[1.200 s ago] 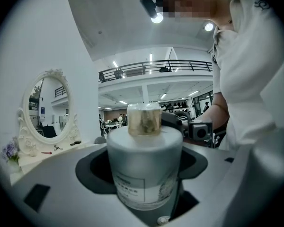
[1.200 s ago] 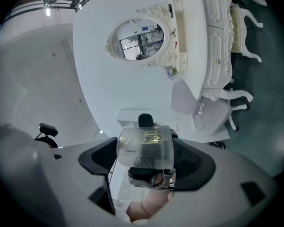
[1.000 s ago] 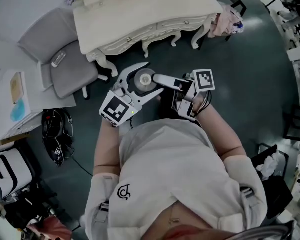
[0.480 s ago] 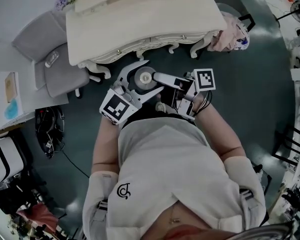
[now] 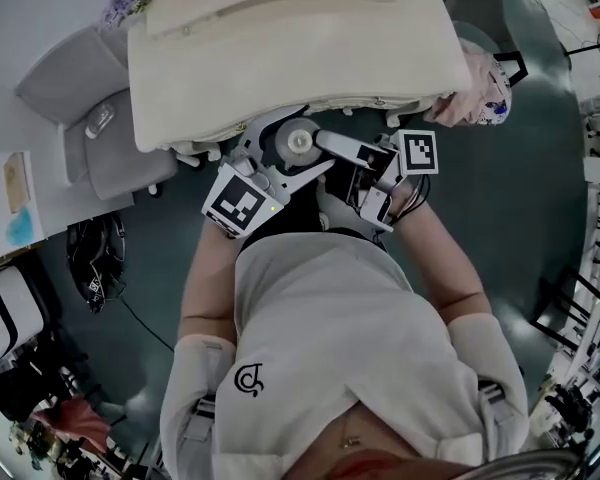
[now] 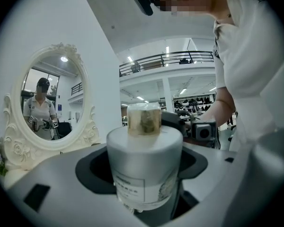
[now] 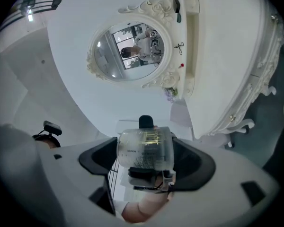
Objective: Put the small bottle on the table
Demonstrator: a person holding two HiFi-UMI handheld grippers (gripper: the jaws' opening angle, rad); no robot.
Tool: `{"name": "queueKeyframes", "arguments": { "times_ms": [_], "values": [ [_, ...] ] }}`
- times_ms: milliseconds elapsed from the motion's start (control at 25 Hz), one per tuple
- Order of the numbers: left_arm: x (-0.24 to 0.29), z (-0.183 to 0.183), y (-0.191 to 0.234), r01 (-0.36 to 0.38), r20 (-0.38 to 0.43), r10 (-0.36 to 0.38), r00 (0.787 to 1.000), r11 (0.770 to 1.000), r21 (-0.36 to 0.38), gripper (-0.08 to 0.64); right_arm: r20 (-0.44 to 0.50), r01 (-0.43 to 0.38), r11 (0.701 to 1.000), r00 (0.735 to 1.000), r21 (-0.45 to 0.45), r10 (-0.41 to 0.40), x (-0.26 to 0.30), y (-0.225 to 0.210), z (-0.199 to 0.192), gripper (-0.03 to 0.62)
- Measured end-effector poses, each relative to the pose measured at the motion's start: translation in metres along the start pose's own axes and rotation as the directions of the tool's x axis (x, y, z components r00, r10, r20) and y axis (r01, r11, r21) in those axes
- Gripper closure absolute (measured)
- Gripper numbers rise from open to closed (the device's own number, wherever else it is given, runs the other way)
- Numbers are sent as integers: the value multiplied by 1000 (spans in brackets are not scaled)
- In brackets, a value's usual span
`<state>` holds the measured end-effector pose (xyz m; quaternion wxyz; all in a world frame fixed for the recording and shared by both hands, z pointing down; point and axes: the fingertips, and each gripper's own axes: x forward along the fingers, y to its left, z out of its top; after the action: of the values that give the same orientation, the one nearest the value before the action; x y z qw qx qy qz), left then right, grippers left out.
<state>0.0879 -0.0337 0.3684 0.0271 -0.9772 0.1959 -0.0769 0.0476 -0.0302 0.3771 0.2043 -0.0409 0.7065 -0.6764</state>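
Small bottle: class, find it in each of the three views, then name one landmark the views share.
Head view: small bottle upper centre, seen from above, at the white table's near edge.
Left gripper view: centre foreground, upright, gold cap on top.
Right gripper view: lower centre, well below the oval mirror.
Shared landmark: the white table, also at right in the right gripper view; the oval mirror shows at left in the left gripper view.

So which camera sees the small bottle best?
The left gripper view: the small bottle stands upright up close, with its gold cap and label clear. The head view shows only its top; the right gripper view shows it smaller, cap unclear.
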Motion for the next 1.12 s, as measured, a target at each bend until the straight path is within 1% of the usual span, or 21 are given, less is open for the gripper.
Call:
{"name": "queueKeyframes", "arguments": {
  "times_ms": [320,520,680,960,1040,1120],
  "values": [
    [24,-17,101,9,-20,-9,1000,1000,-6,210,11,5,1000,1000,21,-5,49,-24,90,225],
    [42,-37,150,15,-20,-15,1000,999,-30,210,3,18,999,1000,37,-18,68,-47,137,225],
    [54,-57,172,4,-31,-5,999,999,-54,210,-15,34,998,999,53,-33,73,-68,160,225],
    [68,-100,189,-54,-100,47,994,996,-69,210,-59,37,997,998,68,-33,69,-105,180,224],
    [71,-114,193,-89,-119,79,990,993,-78,210,-62,67,996,996,53,-64,66,-119,187,222],
    [73,-128,197,-123,-139,111,984,989,-86,210,-79,125,992,989,9,-123,62,-133,194,221]
  ]
}}
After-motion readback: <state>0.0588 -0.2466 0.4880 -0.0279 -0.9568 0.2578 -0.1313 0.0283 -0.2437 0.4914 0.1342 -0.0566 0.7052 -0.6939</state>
